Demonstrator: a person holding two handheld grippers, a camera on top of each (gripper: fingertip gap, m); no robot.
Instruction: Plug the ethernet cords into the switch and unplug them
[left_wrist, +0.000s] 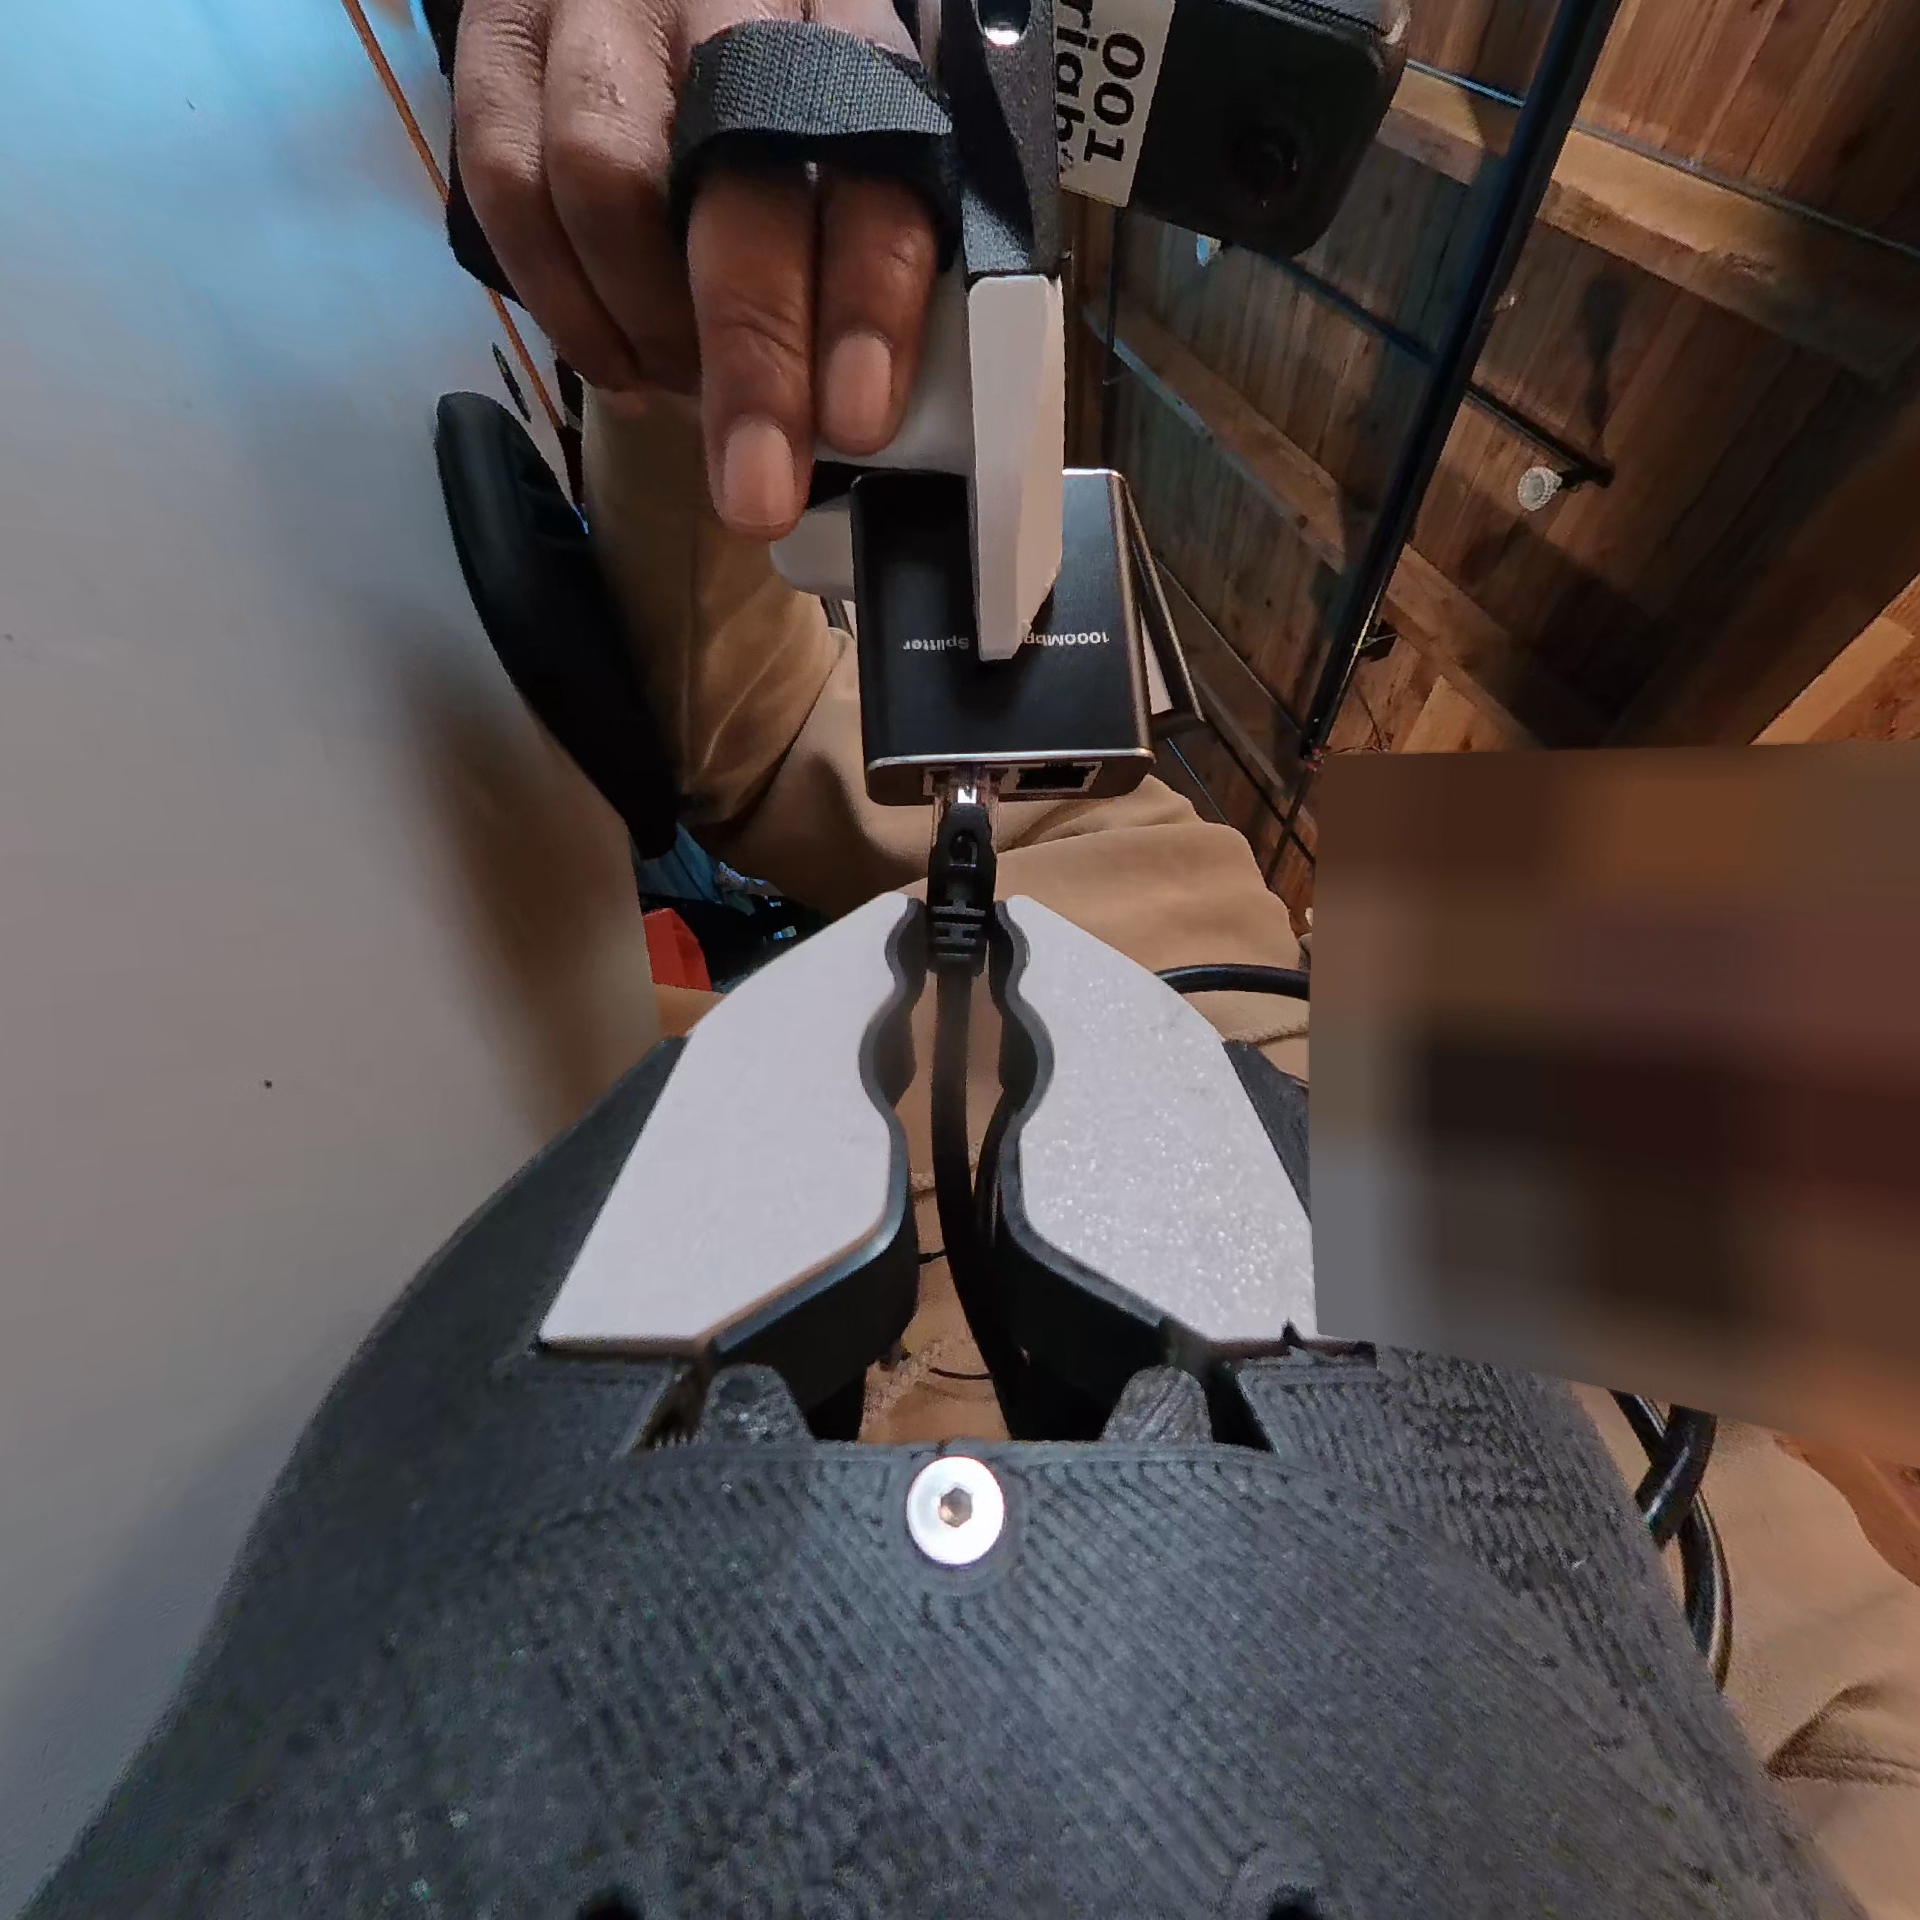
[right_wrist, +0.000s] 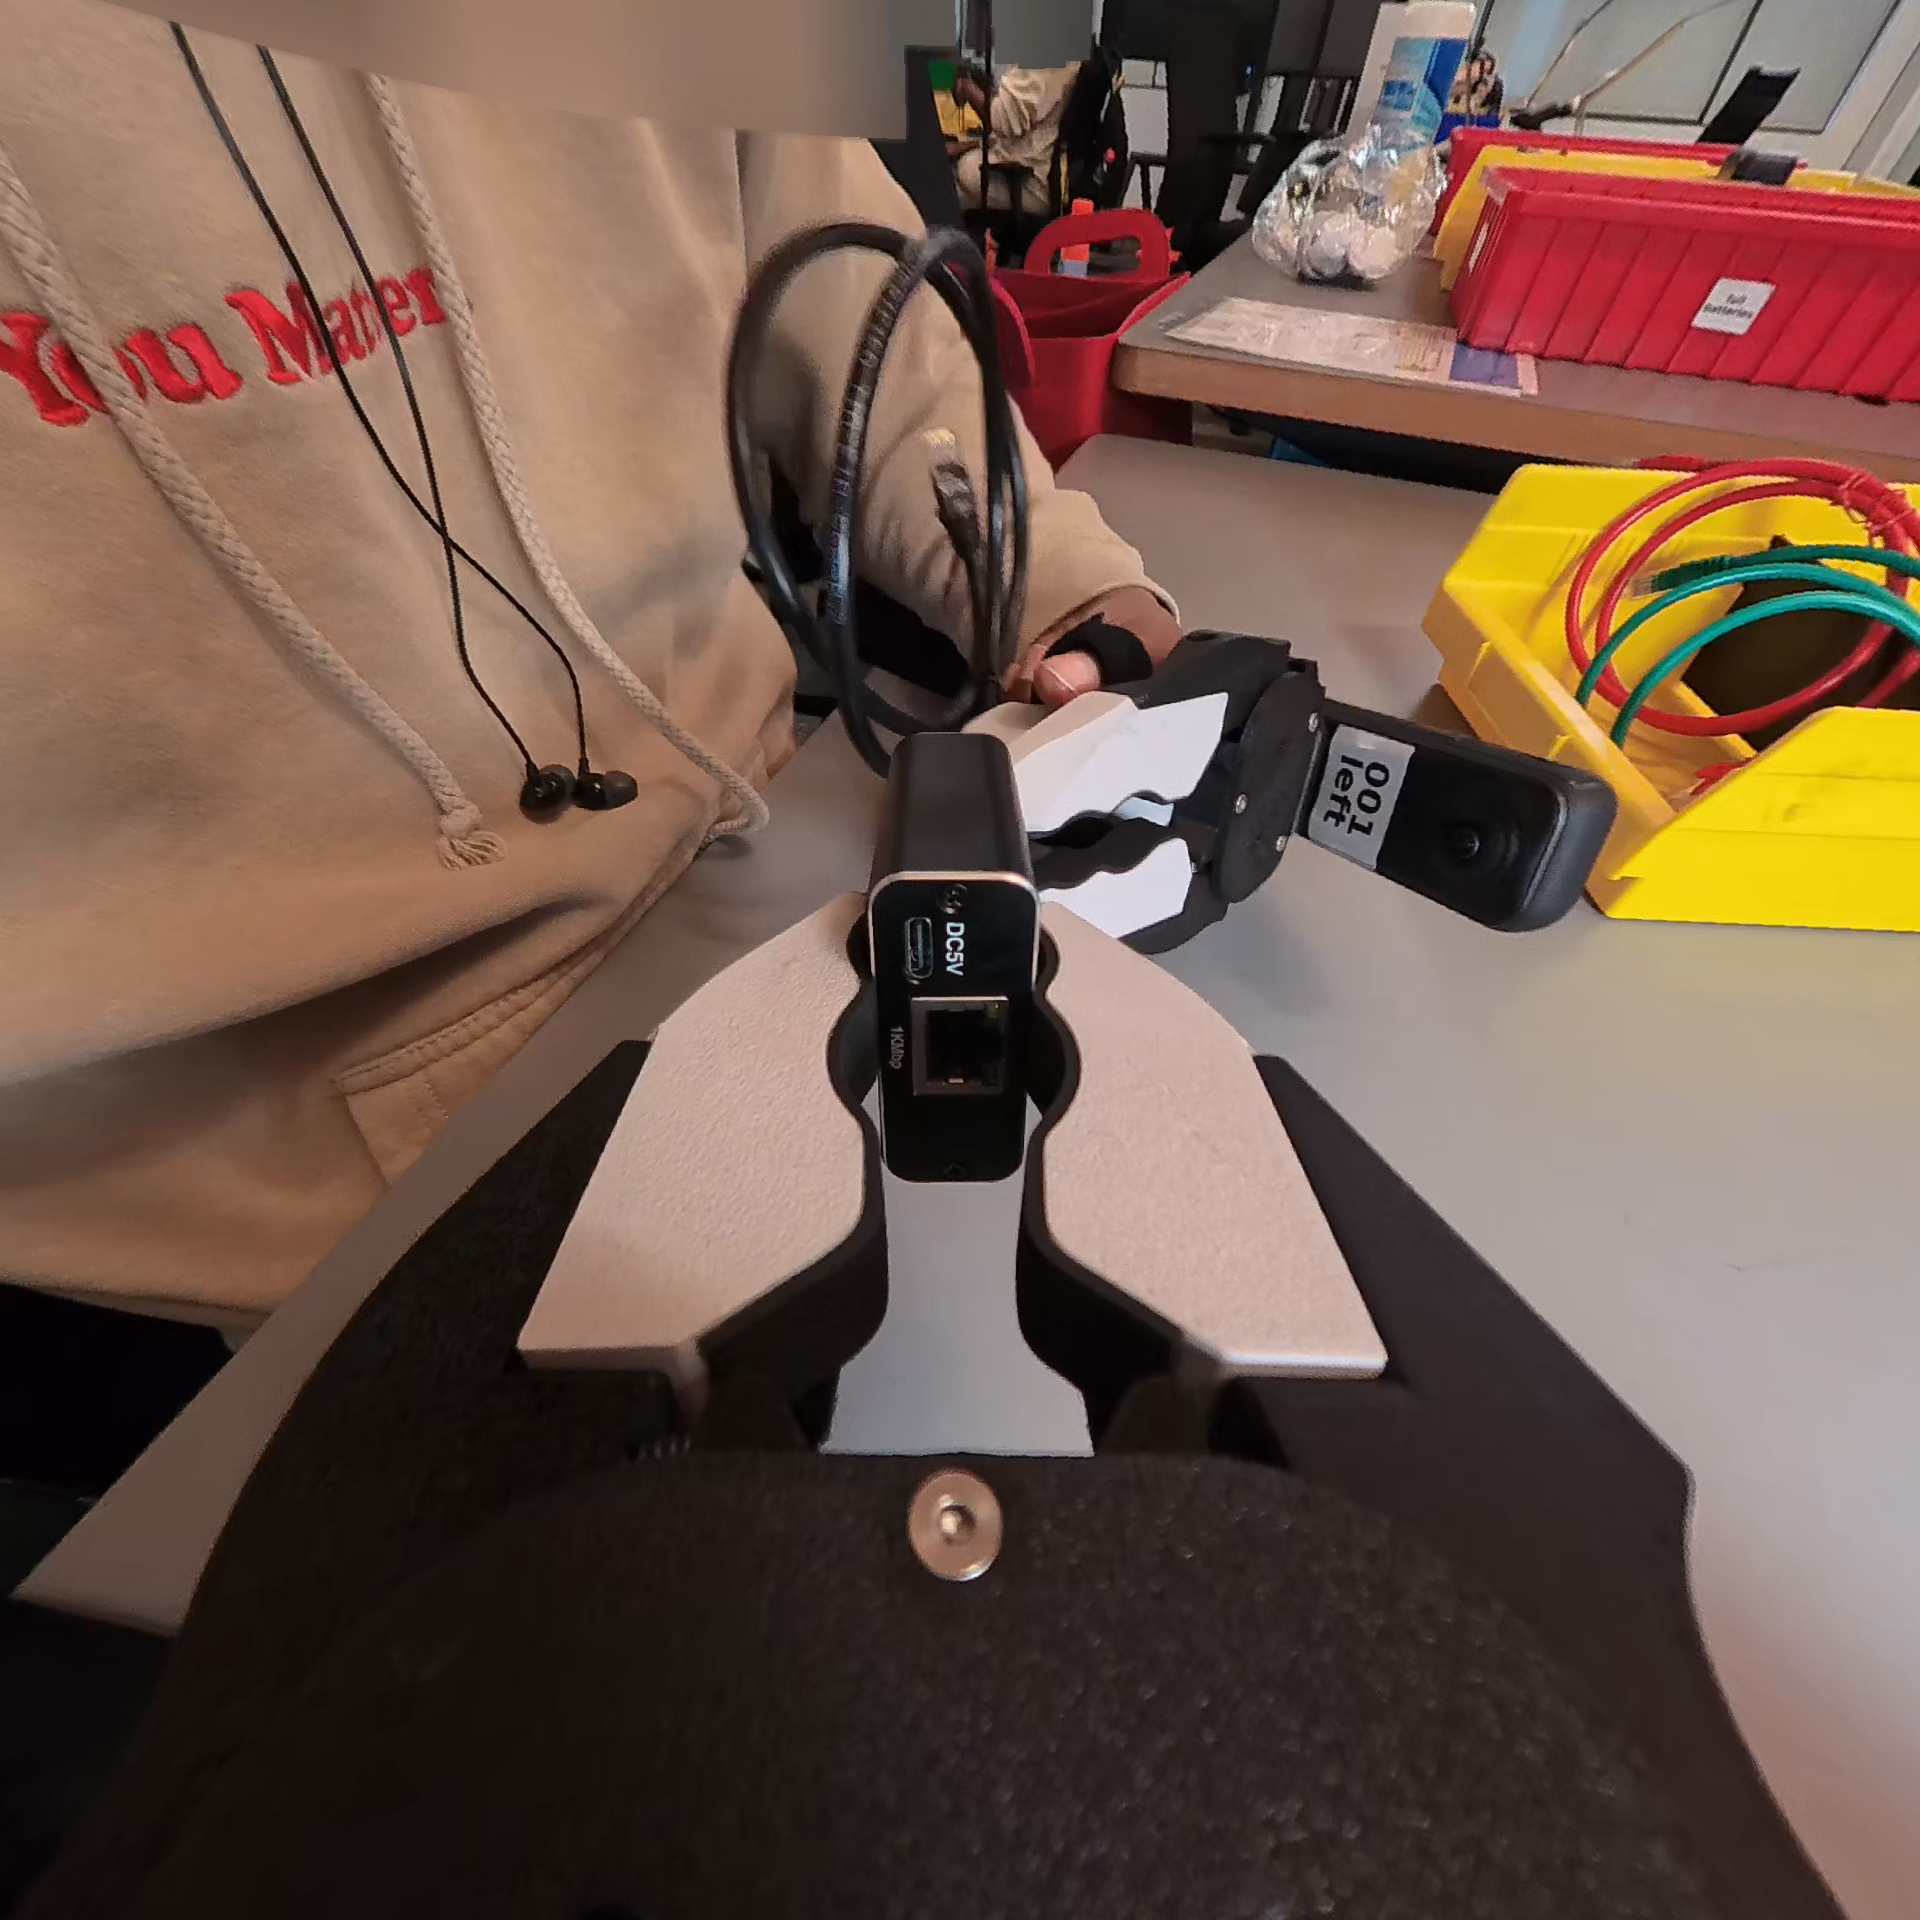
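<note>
My left gripper (left_wrist: 961, 920) is shut on the boot of a black ethernet cord (left_wrist: 956, 1081). The cord's clear plug (left_wrist: 964, 795) sits in the left port of the black switch (left_wrist: 997, 686); the port (left_wrist: 1055, 774) beside it is empty. My right gripper (right_wrist: 954, 940) is shut on the switch (right_wrist: 951, 1039) and holds it above the table. Its white fingers (left_wrist: 1013, 499) clamp the switch's far end in the left wrist view. The left gripper also shows beyond the switch (right_wrist: 1070, 831). The cord loops upward (right_wrist: 873, 468), its free plug (right_wrist: 951, 488) dangling.
A grey table (right_wrist: 1455, 1143) lies below. A yellow bin (right_wrist: 1766, 831) with red and green cables (right_wrist: 1714, 613) stands at the right. Red bins (right_wrist: 1683, 270) are on a farther table. A person in a beige hoodie (right_wrist: 312, 623) sits close on the left. Spacing between my two grippers at the tips: around 4 cm.
</note>
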